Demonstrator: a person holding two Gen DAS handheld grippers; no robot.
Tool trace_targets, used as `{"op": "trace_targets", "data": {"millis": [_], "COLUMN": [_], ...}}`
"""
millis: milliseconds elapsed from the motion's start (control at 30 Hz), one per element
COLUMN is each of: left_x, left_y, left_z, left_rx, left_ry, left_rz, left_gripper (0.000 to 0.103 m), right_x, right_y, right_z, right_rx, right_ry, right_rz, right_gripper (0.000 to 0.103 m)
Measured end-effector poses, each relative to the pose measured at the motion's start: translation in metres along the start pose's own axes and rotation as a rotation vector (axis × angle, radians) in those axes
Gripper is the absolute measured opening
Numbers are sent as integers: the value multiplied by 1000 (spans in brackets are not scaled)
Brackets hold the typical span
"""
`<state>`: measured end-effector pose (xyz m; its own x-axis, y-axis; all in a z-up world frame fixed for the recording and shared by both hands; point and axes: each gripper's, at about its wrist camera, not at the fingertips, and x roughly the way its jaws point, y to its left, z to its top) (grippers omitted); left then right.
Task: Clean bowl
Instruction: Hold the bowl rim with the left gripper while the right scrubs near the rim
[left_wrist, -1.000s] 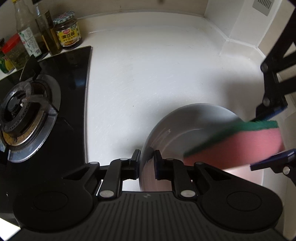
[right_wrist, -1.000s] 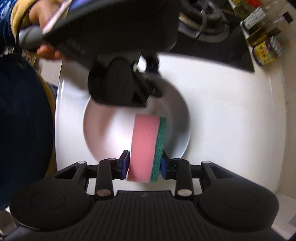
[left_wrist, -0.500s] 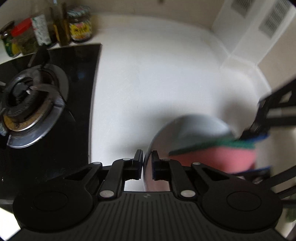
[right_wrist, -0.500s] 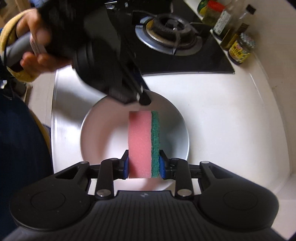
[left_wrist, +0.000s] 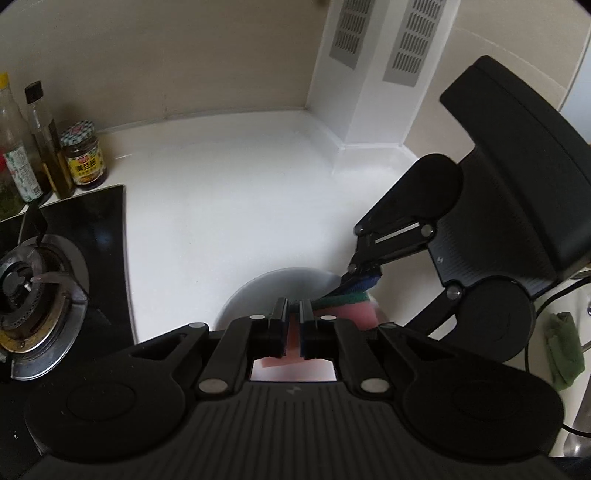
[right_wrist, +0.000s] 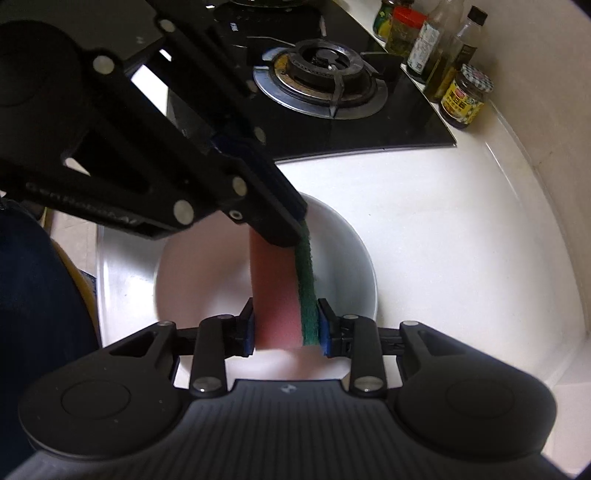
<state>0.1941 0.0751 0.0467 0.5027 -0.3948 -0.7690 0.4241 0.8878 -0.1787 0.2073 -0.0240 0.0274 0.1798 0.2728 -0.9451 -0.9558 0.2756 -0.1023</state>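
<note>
A: Where is the bowl (right_wrist: 343, 266), and why is it pinched?

B: On the white counter (right_wrist: 461, 236), right of the stove (right_wrist: 321, 85). The left gripper (left_wrist: 291, 314) is closed on its rim (apparently to steady it).

A: And the right gripper (right_wrist: 285, 325)?

B: Clamped on the sponge (right_wrist: 280, 295), green side right, hanging inside the bowl, likely poised for scrubbing.

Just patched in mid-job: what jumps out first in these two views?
The pink-and-green sponge, clamped in the right claw over the white bowl on the counter. The left claw is shut on the bowl's rim. Beyond sits a gas burner with sauce bottles.
</note>
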Motion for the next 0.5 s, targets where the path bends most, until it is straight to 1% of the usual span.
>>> {"op": "trace_targets", "data": {"millis": [200,233,333,400,500], "left_x": [3,3,1,1,2], "left_y": [-4,-5,-5,-6,-9], "left_z": [4,4,4,5,5], "left_rx": [17,23,27,34,46], "left_ry": [-1,-2,2,4,2], "left_rz": [28,32,13,9,21], "left_gripper": [3,3,2,2,2], "right_x": [-3,-4,-8,-12,-15], "right_y": [5,6,7,5,2], "right_z": [10,12,17,20,25], "right_rx": [-72,-84,-114,-104,-99], "right_ry": [37,39,41,18,17], "right_rz": [-49,-47,-36,-13,-10], "right_gripper": [29,29,29,29,29]}}
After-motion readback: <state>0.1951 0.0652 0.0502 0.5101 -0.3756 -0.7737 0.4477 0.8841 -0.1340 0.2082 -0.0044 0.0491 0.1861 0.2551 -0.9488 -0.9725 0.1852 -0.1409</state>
